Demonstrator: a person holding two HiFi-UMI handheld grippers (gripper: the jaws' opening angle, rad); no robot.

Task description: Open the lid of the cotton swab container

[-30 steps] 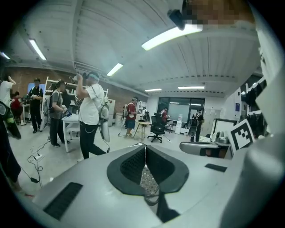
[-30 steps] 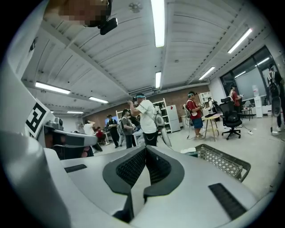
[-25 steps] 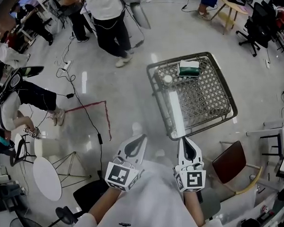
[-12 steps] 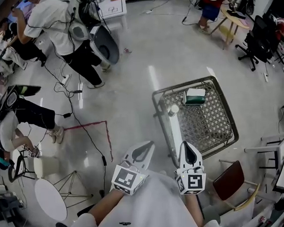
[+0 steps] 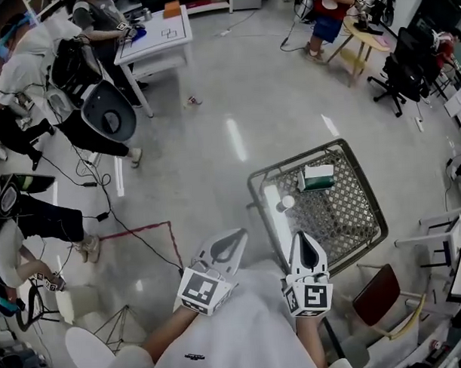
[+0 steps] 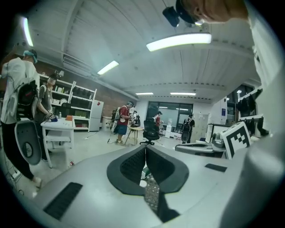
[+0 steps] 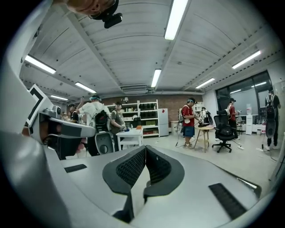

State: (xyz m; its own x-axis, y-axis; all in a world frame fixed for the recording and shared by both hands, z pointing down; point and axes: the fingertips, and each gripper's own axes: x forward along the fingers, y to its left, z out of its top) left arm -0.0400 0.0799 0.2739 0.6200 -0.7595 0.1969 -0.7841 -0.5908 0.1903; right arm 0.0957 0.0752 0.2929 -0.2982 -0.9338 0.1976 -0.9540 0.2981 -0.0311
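The jaws of both grippers are pressed together with nothing between them: the left gripper (image 5: pixel 234 238) and the right gripper (image 5: pixel 305 239) each show their dark pads meeting at the tips in their own views. Both are held out level, side by side, in front of the person's body. The likeliest cotton swab container (image 5: pixel 285 203) is a small white round-topped thing in the wire basket (image 5: pixel 252 188), near its rim on the person's side. It lies ahead of both grippers, between their lines and nearer the right one, which points almost at the basket, while the left one aims at bare floor beside it. It seems to stand upright with its top facing the head view, so its long axis would run up and down and a reach would have to tip downward. It is too small to tell how its lid is made, or to be sure it is the container at all. A green and white box (image 5: pixel 315 176) lies farther back in the basket. The right gripper view looks across the room and misses the basket. The left gripper view catches only a sliver of mesh and a white spot below its jaws.
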